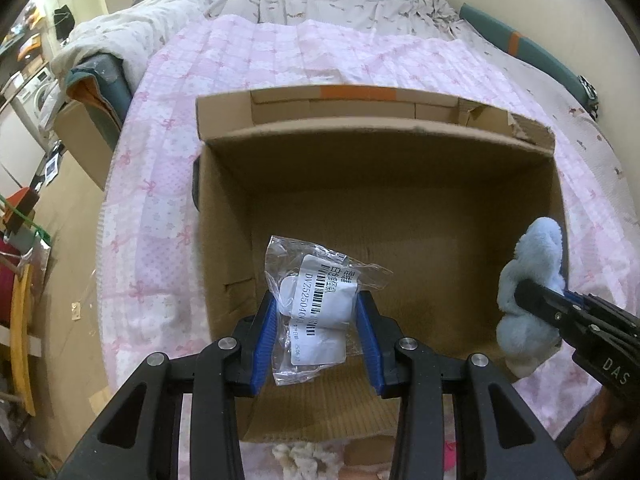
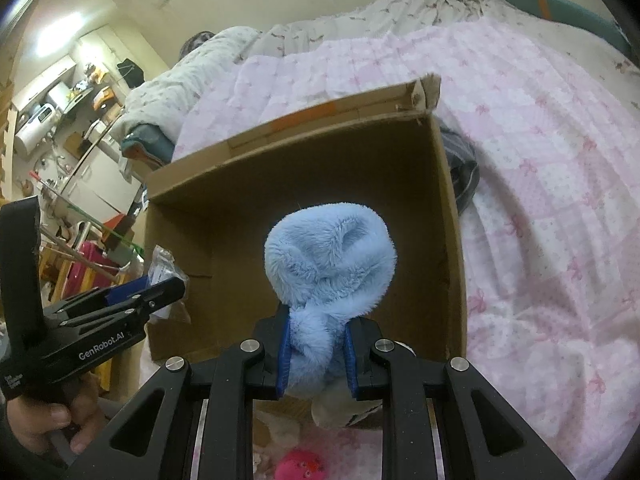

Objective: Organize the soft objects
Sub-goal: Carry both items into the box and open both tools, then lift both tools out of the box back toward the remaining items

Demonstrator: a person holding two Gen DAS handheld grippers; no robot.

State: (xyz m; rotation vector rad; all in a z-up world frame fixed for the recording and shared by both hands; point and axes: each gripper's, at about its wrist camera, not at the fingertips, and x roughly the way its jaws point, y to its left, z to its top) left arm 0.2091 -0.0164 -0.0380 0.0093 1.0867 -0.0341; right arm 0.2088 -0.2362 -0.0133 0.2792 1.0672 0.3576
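- Left wrist view: we see a bed spread with a pink patchwork quilt (image 1: 280,60) printed with bows and dots; a pale floral duvet (image 1: 120,28) is bunched at its far left, and cluttered shelves and a washing machine (image 1: 38,96) fill the room beyond.
- On the quilt stands an open, brown corrugated cardboard box (image 1: 224,208), its far flap upright and torn at one corner; its floor shows bare.
- Our left gripper (image 1: 316,316), blue-padded, is closed on a crinkled clear plastic packet (image 1: 316,296) bearing a white barcode label, held above the box's near-left part.
- Right wrist view: our right gripper (image 2: 316,354) pinches a fluffy, light-blue plush toy (image 2: 332,256), rounded and folded, held over the box's near right edge.
- Below the fingers, outside the box, lie a pink plush (image 2: 300,466) and a cream soft item (image 2: 332,410).
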